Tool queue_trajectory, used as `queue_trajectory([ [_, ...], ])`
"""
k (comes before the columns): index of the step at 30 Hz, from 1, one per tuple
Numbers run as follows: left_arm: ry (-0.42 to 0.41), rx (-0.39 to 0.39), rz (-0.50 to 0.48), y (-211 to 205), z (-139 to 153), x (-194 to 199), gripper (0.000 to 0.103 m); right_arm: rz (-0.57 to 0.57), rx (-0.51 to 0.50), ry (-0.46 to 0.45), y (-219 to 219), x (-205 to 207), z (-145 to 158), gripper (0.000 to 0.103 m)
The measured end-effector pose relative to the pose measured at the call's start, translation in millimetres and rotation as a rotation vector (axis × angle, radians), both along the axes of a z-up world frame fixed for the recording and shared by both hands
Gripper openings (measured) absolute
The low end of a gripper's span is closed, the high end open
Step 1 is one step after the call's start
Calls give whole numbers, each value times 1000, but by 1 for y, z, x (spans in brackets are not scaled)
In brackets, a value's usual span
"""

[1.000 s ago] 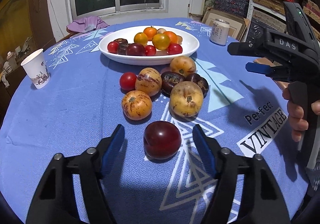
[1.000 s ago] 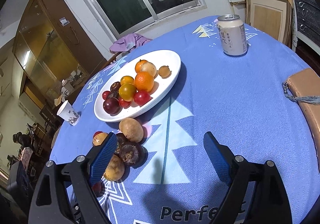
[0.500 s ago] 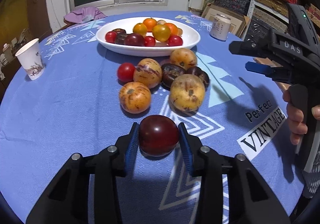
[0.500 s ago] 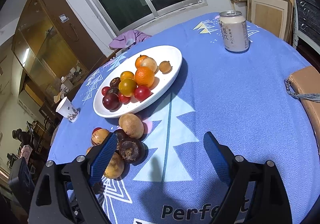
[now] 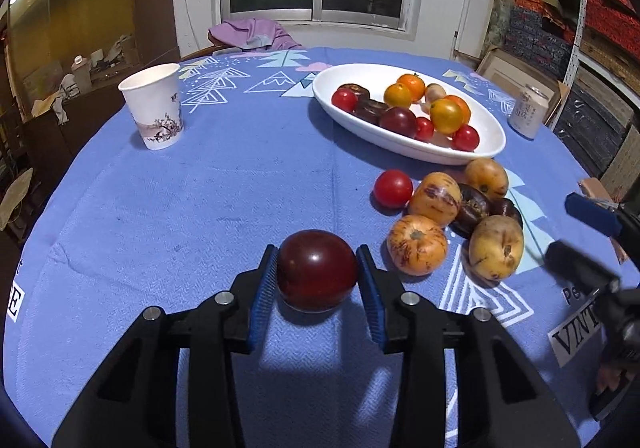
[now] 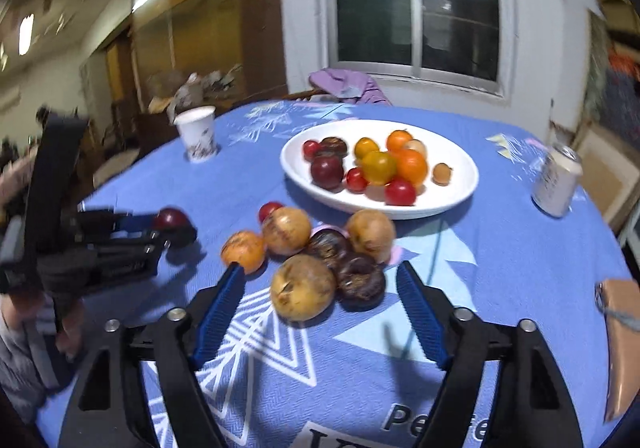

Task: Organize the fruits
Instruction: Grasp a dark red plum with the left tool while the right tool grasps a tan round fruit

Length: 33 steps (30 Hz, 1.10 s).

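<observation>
The left gripper (image 5: 317,275) clamps a dark red plum (image 5: 317,270) between its blue pads (image 5: 267,284), one pad on each flank of the fruit. The plum sits squarely between the fingertips, above the blue tablecloth (image 5: 200,207), its shadow directly beneath; whether it has cleared the cloth cannot be told. The hold across the widest part looks chosen to stop a smooth, round fruit from squirting out. The plum is nearly spherical, slightly wider than tall, with no stem in view, so it has no clear long axis or heading.

Ahead and to the right of that gripper lies the loose pile: a red tomato (image 5: 393,188), a striped orange fruit (image 5: 417,244) just right of the fingertips, and a tan fruit (image 5: 496,247) beyond it. Farther ahead stands the white bowl (image 5: 360,127), already stocked with small red, orange and dark fruit, the likely destination. A paper cup (image 5: 154,105) stands far ahead on the left, and a drink can (image 5: 529,111) beyond the bowl to the right.

The right gripper (image 6: 320,296) hangs over the pile, its jaws closing around the tan fruit (image 6: 302,287) and a dark wrinkled fruit (image 6: 360,280) just ahead of its tips. Neither pad touches them yet, so it grips nothing.
</observation>
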<state>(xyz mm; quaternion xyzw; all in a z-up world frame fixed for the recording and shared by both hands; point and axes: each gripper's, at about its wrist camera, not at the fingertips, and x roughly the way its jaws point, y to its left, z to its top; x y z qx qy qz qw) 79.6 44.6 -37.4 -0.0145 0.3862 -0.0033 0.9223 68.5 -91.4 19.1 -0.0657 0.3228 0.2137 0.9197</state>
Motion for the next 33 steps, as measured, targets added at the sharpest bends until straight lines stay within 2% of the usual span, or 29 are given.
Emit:
queue_trajectory([
  [2, 7, 12, -11, -3, -2, 0, 39, 30, -52, 14, 11, 1, -7, 61],
  [4, 13, 11, -23, -6, -4, -1, 39, 42, -63, 31, 14, 3, -9, 54],
  [12, 37, -4, -21, -7, -10, 2, 39, 45, -110, 88, 31, 9, -18, 53],
  [24, 50, -4, -18, -8, -13, 3, 40, 21, -144, 100, 46, 28, -24, 53],
  [25, 49, -3, -18, -7, -13, 3, 40, 18, -156, 104, 47, 29, -25, 52],
  [26, 49, -2, -18, -7, -13, 3, 40, 11, -164, 109, 48, 30, -26, 46],
  [33, 48, 3, -20, -7, -13, 2, 40, 5, -154, 127, 46, 33, -28, 46],
])
